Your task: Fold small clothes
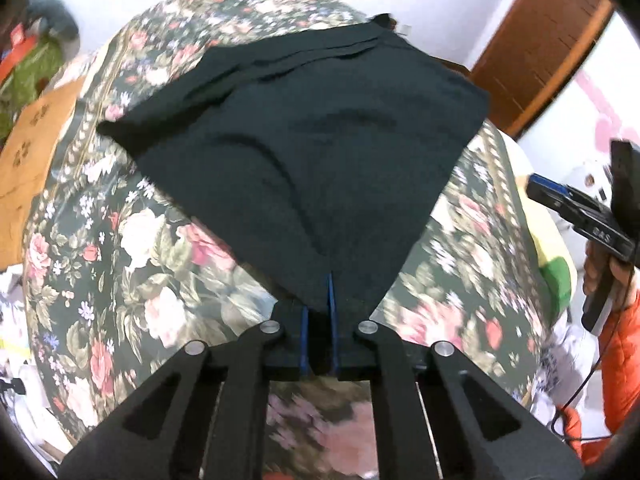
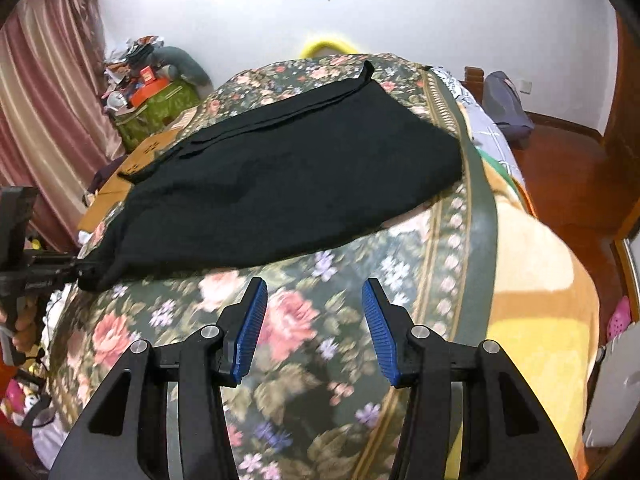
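A black garment (image 1: 304,140) lies spread on the floral blanket (image 1: 132,240) of a bed. My left gripper (image 1: 318,300) is shut on the garment's near corner, its blue pads pinching the cloth. In the right wrist view the same garment (image 2: 288,184) lies across the blanket (image 2: 304,320), and my left gripper (image 2: 86,270) holds its left corner. My right gripper (image 2: 314,300) is open and empty, hovering above the blanket just short of the garment's near edge. It also shows in the left wrist view (image 1: 538,192) at the far right.
An orange-and-yellow blanket (image 2: 536,300) covers the bed's right side. A brown cardboard box (image 1: 36,144) and green bag (image 2: 156,108) sit beyond the bed's left side. A pink curtain (image 2: 44,100) hangs left. Wooden floor (image 2: 568,168) lies right.
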A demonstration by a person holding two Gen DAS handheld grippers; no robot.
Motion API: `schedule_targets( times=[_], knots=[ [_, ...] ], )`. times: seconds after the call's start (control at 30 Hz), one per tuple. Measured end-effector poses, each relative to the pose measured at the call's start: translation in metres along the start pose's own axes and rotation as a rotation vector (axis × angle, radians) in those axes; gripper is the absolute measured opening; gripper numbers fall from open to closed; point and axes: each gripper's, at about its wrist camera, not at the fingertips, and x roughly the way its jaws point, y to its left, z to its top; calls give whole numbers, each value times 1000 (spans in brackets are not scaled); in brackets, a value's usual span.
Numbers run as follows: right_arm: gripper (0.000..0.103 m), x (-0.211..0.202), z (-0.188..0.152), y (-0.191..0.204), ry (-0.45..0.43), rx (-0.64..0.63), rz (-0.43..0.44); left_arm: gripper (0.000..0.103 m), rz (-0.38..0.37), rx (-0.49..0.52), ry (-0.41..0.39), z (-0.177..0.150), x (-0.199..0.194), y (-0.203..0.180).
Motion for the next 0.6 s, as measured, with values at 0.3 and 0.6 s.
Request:
schedule_targets(
  times=[0.3, 0.6],
  knots=[
    [61, 13, -8, 13, 10, -7, 5, 78, 216, -49, -205, 18, -49, 56],
    [64, 54, 1, 14, 58, 41, 20, 84, 238, -58, -81, 86, 19, 129]
  ],
)
